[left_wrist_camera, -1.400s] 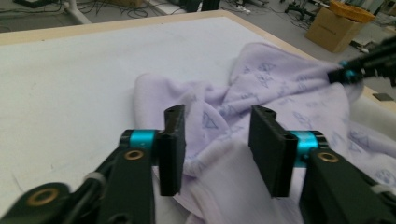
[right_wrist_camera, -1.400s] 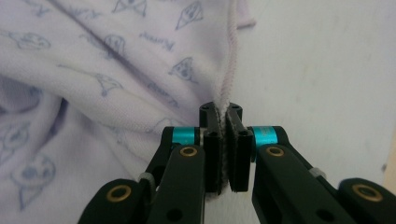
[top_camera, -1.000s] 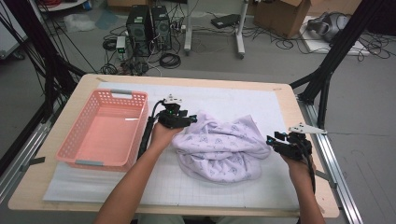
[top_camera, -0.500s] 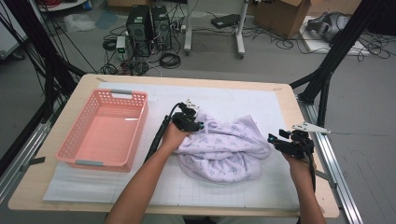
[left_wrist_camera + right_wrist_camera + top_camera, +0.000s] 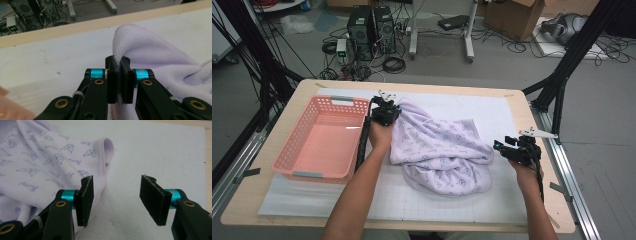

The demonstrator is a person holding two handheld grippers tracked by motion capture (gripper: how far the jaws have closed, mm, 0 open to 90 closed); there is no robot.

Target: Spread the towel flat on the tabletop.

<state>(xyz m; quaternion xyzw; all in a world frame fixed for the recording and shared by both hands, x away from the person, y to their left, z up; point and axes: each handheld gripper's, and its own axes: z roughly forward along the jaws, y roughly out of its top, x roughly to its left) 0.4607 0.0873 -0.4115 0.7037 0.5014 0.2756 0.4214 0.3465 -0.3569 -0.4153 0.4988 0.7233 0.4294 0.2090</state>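
Note:
A pale lilac towel [image 5: 439, 150] with small printed figures lies crumpled in the middle of the white mat. My left gripper [image 5: 388, 106] is shut on the towel's far left corner [image 5: 125, 47], next to the basket; in the left gripper view the cloth rises between the closed jaws. At the towel's right edge my right gripper [image 5: 502, 146] stands open. In the right gripper view a folded hem [image 5: 106, 147] lies just left of and beyond the gap between the jaws, and nothing is between them.
A pink plastic basket [image 5: 304, 155] stands empty at the left of the mat, close to my left forearm. The white gridded mat [image 5: 452, 200] covers most of the wooden table [image 5: 532, 125]. Black frame legs, cables and computers stand on the floor beyond.
My left gripper has pulled the towel corner away from me and to the left, toward the basket, spreading the cloth. The right gripper has barely moved.

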